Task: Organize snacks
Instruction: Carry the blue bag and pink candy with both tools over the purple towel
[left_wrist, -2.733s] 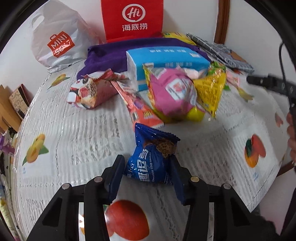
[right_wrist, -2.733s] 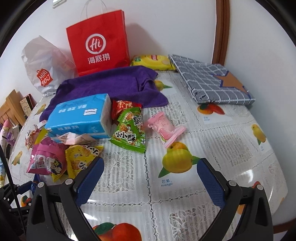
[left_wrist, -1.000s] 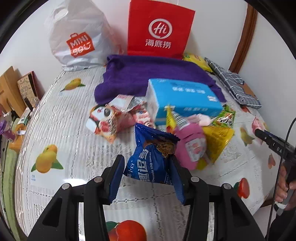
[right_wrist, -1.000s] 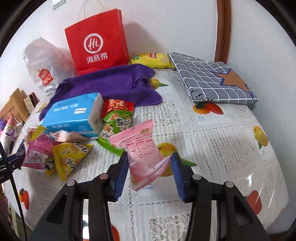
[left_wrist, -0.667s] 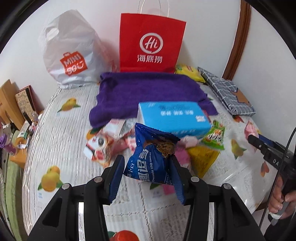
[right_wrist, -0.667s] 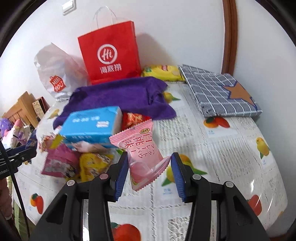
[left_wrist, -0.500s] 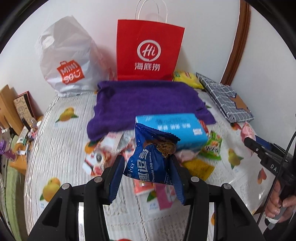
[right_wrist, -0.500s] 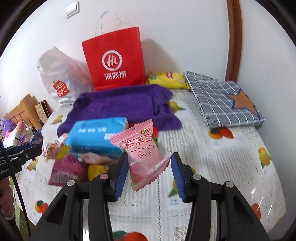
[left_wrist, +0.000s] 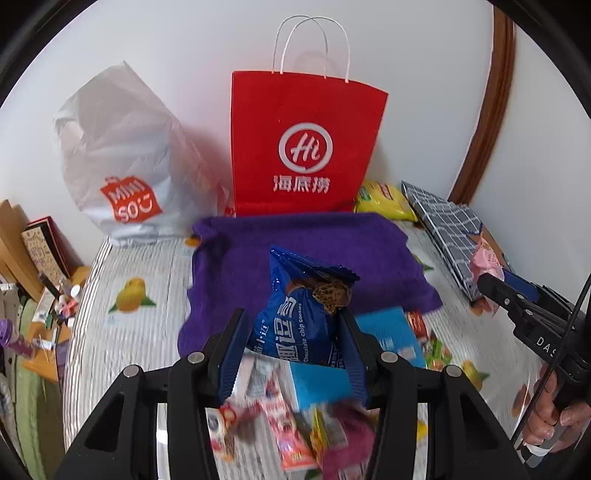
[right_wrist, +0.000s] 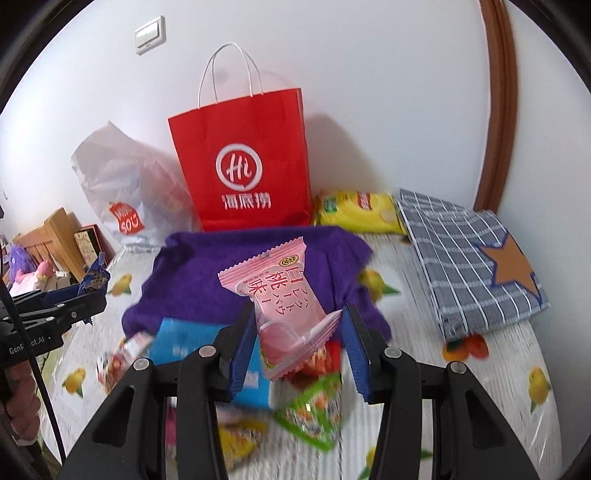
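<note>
A light switch (right_wrist: 149, 32) is shown only in the right wrist view. The left gripper (left_wrist: 293, 345) is clamped on a glossy blue chocolate chip cookie packet (left_wrist: 301, 314), held upright above the fruit-printed tablecloth (left_wrist: 122, 332). The right gripper (right_wrist: 297, 345) is closed on a crinkle-edged pink peach packet (right_wrist: 282, 295), also held aloft. Behind both, a soft purple towel (right_wrist: 207, 280) is spread before a stiff red paper bag (right_wrist: 245, 162), whose mouth is seen open-topped between a crumpled white plastic bag (left_wrist: 122, 158) and a yellow chip bag (right_wrist: 356, 210). Blurred loose snacks (left_wrist: 295, 439) are seen below around a blue tissue pack (left_wrist: 384, 332).
</note>
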